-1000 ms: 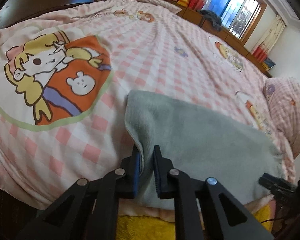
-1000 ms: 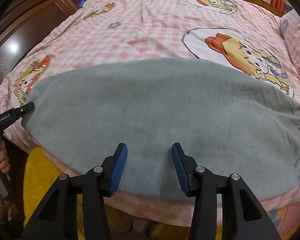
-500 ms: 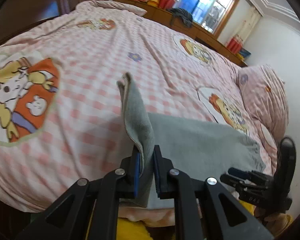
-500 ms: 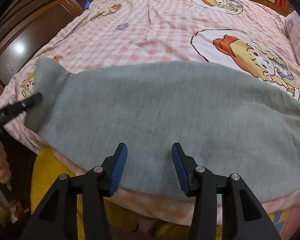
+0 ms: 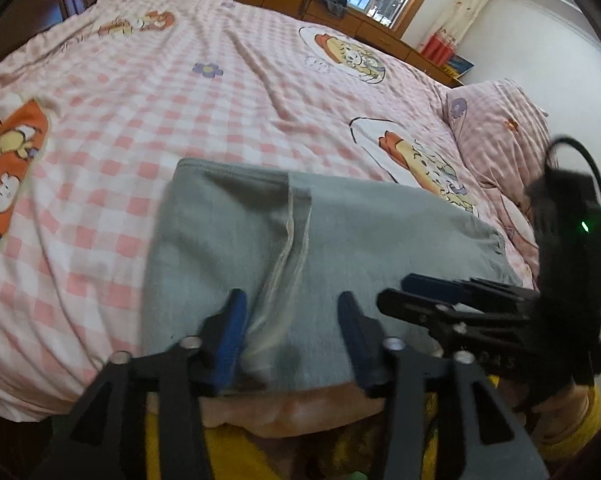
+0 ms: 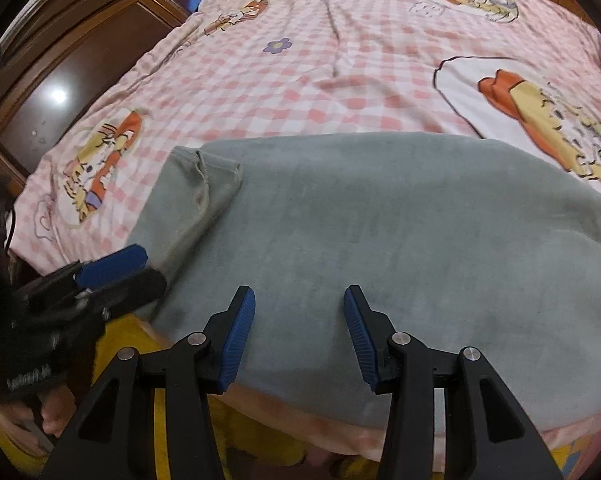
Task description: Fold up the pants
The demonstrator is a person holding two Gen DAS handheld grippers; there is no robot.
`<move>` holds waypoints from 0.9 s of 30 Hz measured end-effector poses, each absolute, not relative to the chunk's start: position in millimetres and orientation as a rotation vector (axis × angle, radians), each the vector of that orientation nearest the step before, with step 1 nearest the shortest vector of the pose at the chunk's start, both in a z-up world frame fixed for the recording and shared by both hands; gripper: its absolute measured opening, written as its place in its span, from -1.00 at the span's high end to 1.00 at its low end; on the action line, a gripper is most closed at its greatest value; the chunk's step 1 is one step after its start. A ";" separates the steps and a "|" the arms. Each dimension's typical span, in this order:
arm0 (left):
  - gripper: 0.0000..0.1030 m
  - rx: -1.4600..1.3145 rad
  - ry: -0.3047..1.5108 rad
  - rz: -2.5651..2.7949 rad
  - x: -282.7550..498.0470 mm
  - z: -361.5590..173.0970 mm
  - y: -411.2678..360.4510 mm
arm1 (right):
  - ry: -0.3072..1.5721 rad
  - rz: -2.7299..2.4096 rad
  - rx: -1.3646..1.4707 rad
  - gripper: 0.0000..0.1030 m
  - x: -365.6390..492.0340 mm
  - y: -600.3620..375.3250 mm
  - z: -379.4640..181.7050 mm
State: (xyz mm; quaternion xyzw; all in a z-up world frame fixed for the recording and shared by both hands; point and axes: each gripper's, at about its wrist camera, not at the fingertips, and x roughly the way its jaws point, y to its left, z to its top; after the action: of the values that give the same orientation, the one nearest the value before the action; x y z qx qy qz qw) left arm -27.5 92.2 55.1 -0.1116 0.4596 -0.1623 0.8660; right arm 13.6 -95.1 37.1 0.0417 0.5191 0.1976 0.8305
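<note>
Both views cut off the near edge of the grey pants behind black gripper arms, and the left view is motion-blurred. Around them spreads the pink checked bed, a pillow at its far right. Pants lie flat along the bed's near edge, one end folded over; the left hand-held gripper and right hand-held gripper hover spread apart, holding nothing.

pants on bed, pillow right
</note>
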 end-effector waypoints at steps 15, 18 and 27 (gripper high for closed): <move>-0.01 -0.227 0.954 -0.143 -49.0 47.8 136.3 | 1.191 0.528 0.291 0.07 36.5 -58.1 29.4; -0.01 -0.226 0.981 -0.157 -47.2 39.2 133.7 | 1.198 0.539 0.311 0.07 38.3 -49.8 28.5; -0.03 -0.235 1.023 -0.177 -45.4 24.1 125.4 | 1.213 0.567 0.258 0.07 40.5 -16.8 22.7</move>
State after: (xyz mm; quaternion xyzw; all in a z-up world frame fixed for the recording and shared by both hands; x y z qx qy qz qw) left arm -45.4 125.4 24.1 -0.1119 0.4879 -0.0845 0.8616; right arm 40.5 -16.8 22.7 0.1192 0.5606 0.2620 0.7764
